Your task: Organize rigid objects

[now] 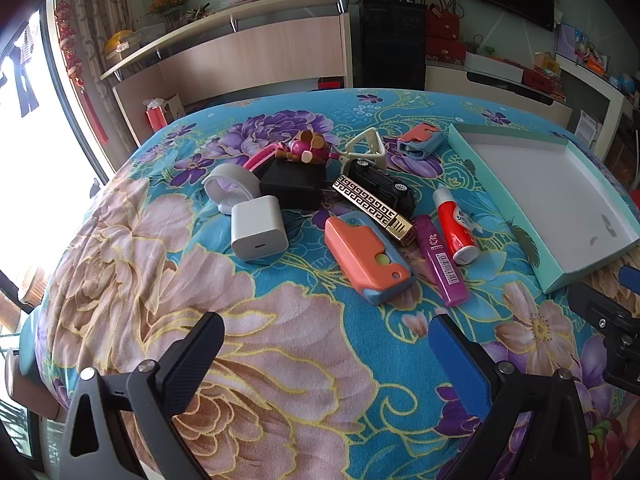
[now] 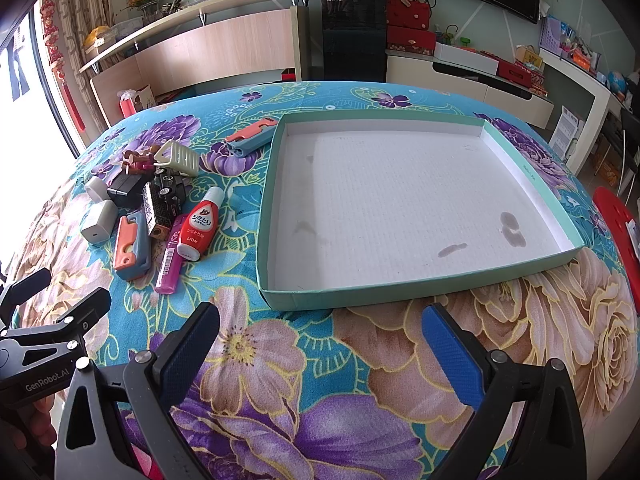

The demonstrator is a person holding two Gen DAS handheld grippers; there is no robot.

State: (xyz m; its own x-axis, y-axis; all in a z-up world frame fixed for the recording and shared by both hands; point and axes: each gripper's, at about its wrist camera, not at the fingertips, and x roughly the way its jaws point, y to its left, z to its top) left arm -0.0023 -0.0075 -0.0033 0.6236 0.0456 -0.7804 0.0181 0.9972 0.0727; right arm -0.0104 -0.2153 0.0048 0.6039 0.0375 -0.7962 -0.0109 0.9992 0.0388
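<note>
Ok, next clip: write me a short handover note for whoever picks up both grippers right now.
Left gripper: open, empty, hovering short of the pile.
Right gripper: open, empty, in front of the tray.
Tray: nothing in it, only stains.
Pile to the tray's left on the floral cloth: white charger, red bottle, purple lighter, large orange-blue case, gold-patterned bar, black toy car. A second orange-blue case lies by the tray's far-left corner.
Done: nothing. Left: everything.
</note>
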